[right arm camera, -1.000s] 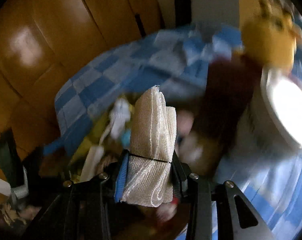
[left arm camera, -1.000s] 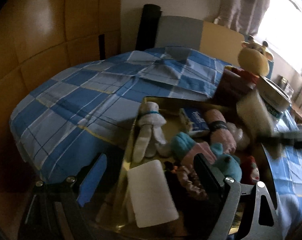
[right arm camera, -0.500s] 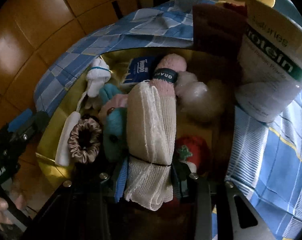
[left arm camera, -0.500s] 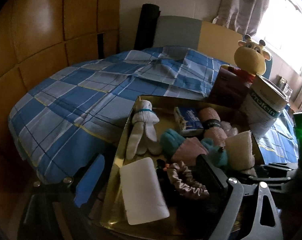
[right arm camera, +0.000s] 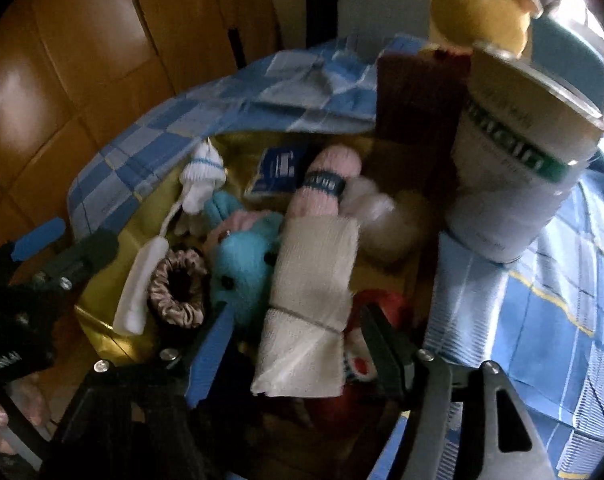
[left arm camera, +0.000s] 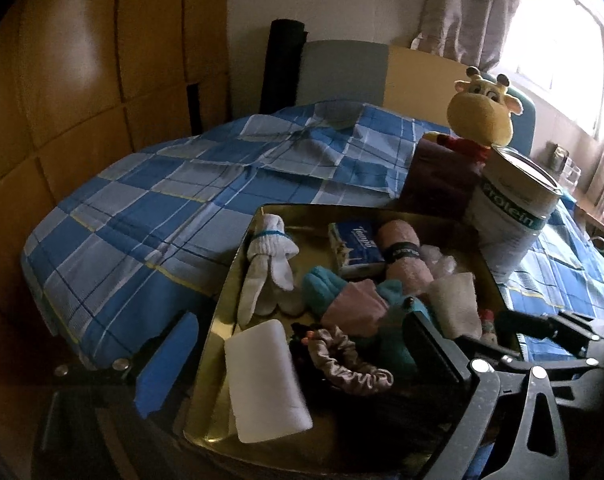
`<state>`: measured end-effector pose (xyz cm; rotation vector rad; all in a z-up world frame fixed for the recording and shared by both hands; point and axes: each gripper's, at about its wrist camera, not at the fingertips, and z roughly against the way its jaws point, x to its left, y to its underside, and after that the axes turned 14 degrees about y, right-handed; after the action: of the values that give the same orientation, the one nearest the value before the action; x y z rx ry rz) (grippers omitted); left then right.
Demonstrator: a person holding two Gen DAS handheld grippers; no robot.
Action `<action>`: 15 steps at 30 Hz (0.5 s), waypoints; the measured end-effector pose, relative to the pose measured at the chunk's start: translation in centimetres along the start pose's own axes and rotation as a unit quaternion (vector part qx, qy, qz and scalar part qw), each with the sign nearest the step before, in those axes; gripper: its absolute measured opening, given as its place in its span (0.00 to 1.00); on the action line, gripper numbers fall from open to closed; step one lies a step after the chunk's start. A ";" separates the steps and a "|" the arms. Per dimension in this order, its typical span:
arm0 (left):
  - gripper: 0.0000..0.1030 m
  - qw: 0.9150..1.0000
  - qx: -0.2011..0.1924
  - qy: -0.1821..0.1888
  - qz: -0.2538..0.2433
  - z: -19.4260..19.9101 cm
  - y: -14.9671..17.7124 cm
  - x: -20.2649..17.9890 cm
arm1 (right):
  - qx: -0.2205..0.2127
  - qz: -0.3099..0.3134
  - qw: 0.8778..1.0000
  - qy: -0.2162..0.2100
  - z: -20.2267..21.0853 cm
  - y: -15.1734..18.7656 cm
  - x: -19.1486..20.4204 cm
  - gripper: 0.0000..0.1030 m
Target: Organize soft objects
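Observation:
A gold tray (left arm camera: 241, 248) on the blue checked bed holds several soft things: a white glove bundle (left arm camera: 267, 268), a pink rolled sock (left arm camera: 402, 256), a teal plush (right arm camera: 241, 264), a scrunchie (left arm camera: 346, 364) and a white sponge (left arm camera: 261, 376). A white gauze cloth roll (right arm camera: 310, 304) lies in the tray between my right gripper's (right arm camera: 297, 344) spread fingers, apart from both. It also shows in the left wrist view (left arm camera: 454, 304). My left gripper (left arm camera: 297, 356) is open and empty over the tray's near end.
A protein tin (left arm camera: 514, 216) and a dark red box (left arm camera: 438, 176) stand behind the tray, with a yellow giraffe plush (left arm camera: 482, 120) beyond. A tissue pack (left arm camera: 358, 248) lies in the tray. Wooden panels line the left side.
My right gripper came down over the tray with the cloth roll, then opened; the roll now lies in the tray. My left gripper stayed almost still.

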<state>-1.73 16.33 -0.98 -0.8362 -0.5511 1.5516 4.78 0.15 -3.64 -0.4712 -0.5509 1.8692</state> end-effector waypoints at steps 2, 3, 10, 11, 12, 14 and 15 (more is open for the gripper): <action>1.00 1.000 -0.003 -0.001 -0.004 0.2 0.1 -0.4 | -0.015 -0.008 1.000 0.009 0.8 0.0 -0.3 0.66; 1.00 1.000 -0.004 -0.001 -0.006 0.3 0.1 -0.6 | -0.021 -0.013 1.000 0.013 1.2 0.0 -0.5 0.66; 1.00 1.000 -0.014 -0.004 -0.010 1.2 0.5 -2.0 | -0.062 -0.055 0.994 0.073 3.1 0.8 -1.7 0.66; 1.00 1.000 -0.015 -0.005 -0.011 1.3 0.6 -2.2 | -0.064 -0.060 0.993 0.082 3.2 0.9 -1.9 0.66; 1.00 1.000 -0.016 -0.006 -0.012 1.4 0.6 -2.5 | -0.066 -0.065 0.992 0.091 3.3 1.0 -2.1 0.66; 1.00 1.000 -0.021 -0.004 -0.014 1.8 0.8 -3.0 | -0.067 -0.073 0.990 0.101 3.4 1.4 -2.4 0.66; 1.00 1.000 -0.025 -0.004 -0.013 2.0 0.9 -3.2 | -0.067 -0.076 0.989 0.105 3.5 1.5 -2.5 0.66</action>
<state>-3.79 13.24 0.22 -0.8589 -0.6067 1.5227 2.50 -3.20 -1.51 -0.6883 -0.5566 1.6208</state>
